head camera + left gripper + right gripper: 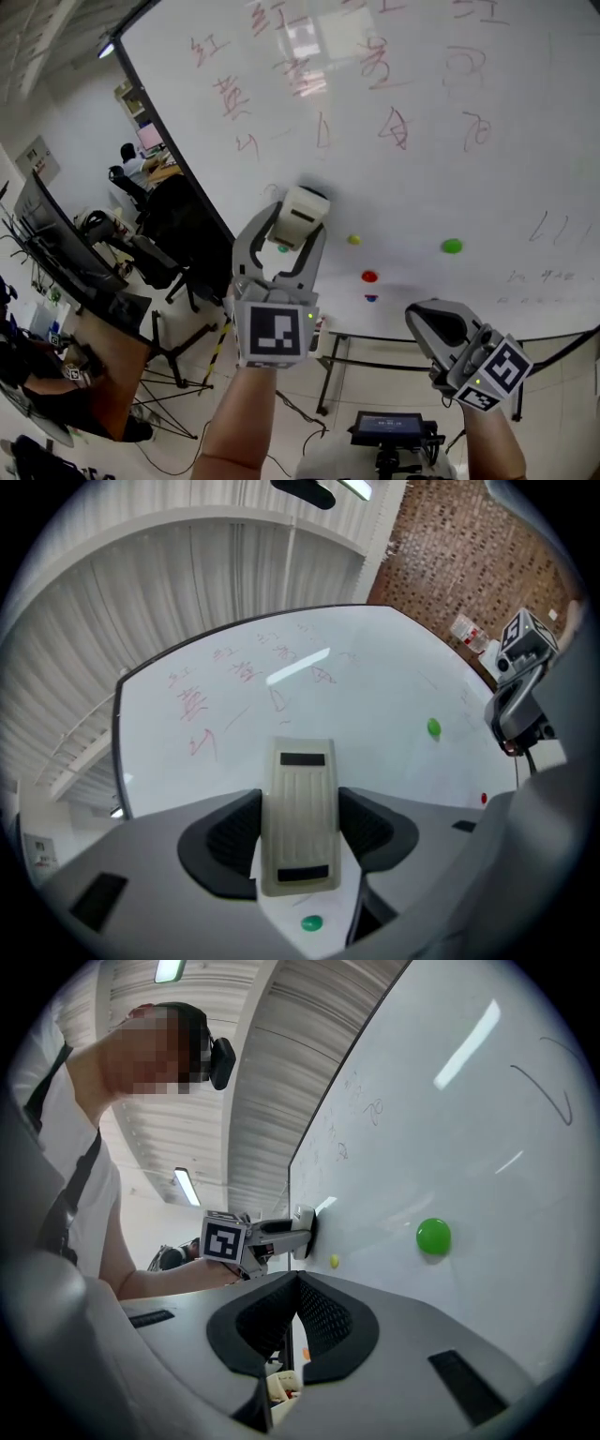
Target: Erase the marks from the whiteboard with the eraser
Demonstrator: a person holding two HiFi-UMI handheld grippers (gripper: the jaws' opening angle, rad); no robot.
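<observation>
- In the head view, we see the left gripper (294, 231) raised to the whiteboard (450, 141), its jaws clamped on the sides of a cream eraser (302, 210).
- The eraser sits below the red marks (234, 98), just left of a yellow magnet (353, 240). A green magnet (452, 246) and a red magnet (369, 277) lie farther right.
- The right gripper (433, 323) hangs lower and to the right, apart from the board.
- In the left gripper view, we see both dark pads pressed against the long sides of the ribbed eraser, which stands upright between them. The red marks spread over the board's upper left, above the eraser.
- In the right gripper view, we see its jaws closed tip to tip with nothing between them.
- The same view shows the eraser's face flat against the board, with the yellow magnet just beside it and the green magnet nearer to us. A person in a white shirt stands at the left.
</observation>
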